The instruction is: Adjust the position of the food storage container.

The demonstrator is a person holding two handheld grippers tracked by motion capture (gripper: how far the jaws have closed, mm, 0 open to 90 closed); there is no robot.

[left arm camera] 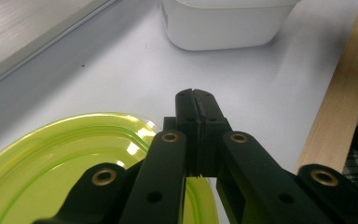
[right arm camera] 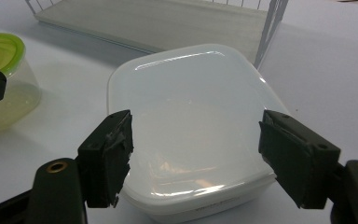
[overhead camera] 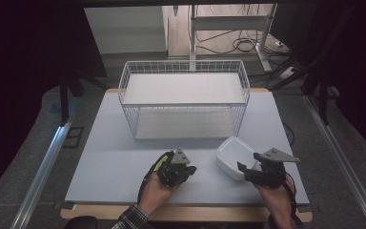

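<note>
A white, rounded-square plastic container with its lid on (right arm camera: pixel 191 126) sits near the front right of the pale grey table (overhead camera: pixel 114 157), and my right gripper (right arm camera: pixel 196 158) stands with its black jaws apart on either side of the near end. The pads seem to stop just short of the walls, though I cannot be sure from this angle. To its left stands a clear plastic tub with a lime-green lid (right arm camera: pixel 2 77), well apart from the white container. My left gripper (left arm camera: pixel 196 99) hangs over that lid's edge with its jaws pressed together on nothing. Behind both containers, toward the far side of the table, stands a white wire basket rack with two flat shelves (overhead camera: pixel 185 100). A light wooden strip (overhead camera: pixel 186 213) borders the table's near edge.
</note>
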